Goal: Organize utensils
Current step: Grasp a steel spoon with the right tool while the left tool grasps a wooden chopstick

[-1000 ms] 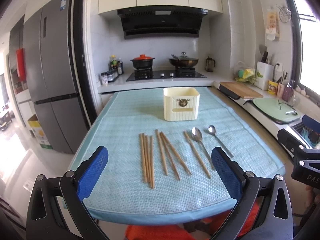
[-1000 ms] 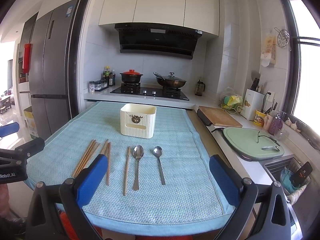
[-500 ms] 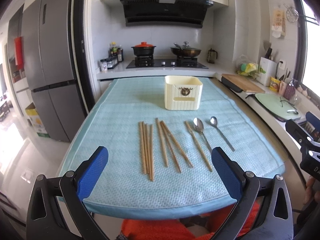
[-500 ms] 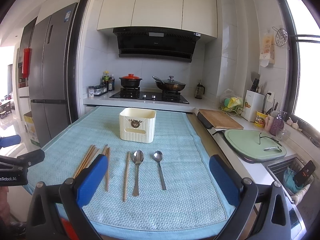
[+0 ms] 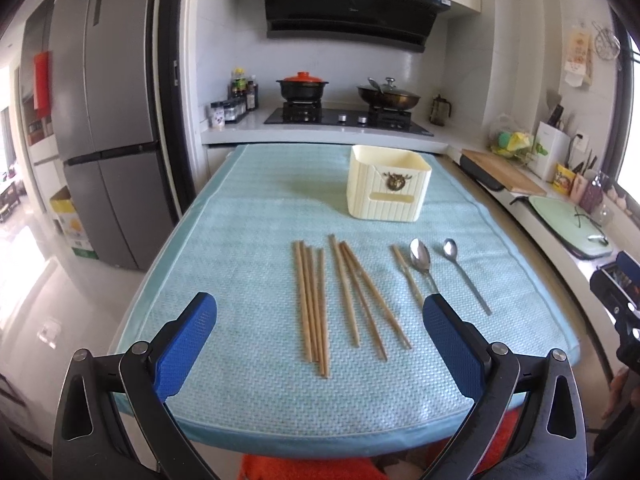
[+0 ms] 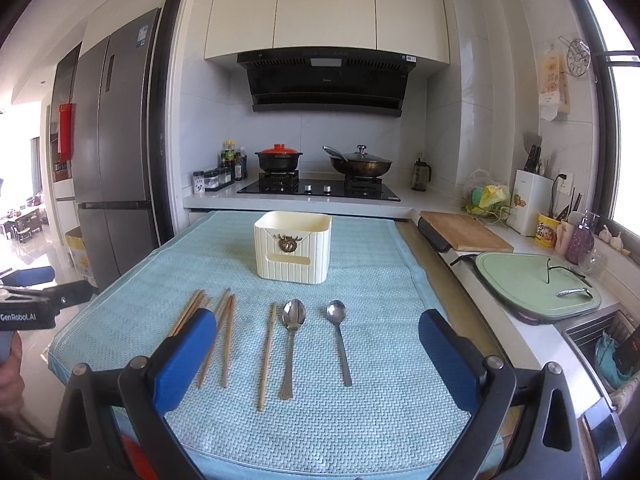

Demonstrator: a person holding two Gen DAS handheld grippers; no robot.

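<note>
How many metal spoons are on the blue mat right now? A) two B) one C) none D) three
A: two spoons lie side by side on the mat, the larger spoon left of the smaller spoon, both in front of the cream holder, with only wooden chopsticks beside them.

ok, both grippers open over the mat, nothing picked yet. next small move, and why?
Probably lower the right gripper onto the smaller spoon: it lies alone on the blue mat, clear of the chopsticks, and sits between the open fingers already. The cream holder behind stands open-topped.
</note>
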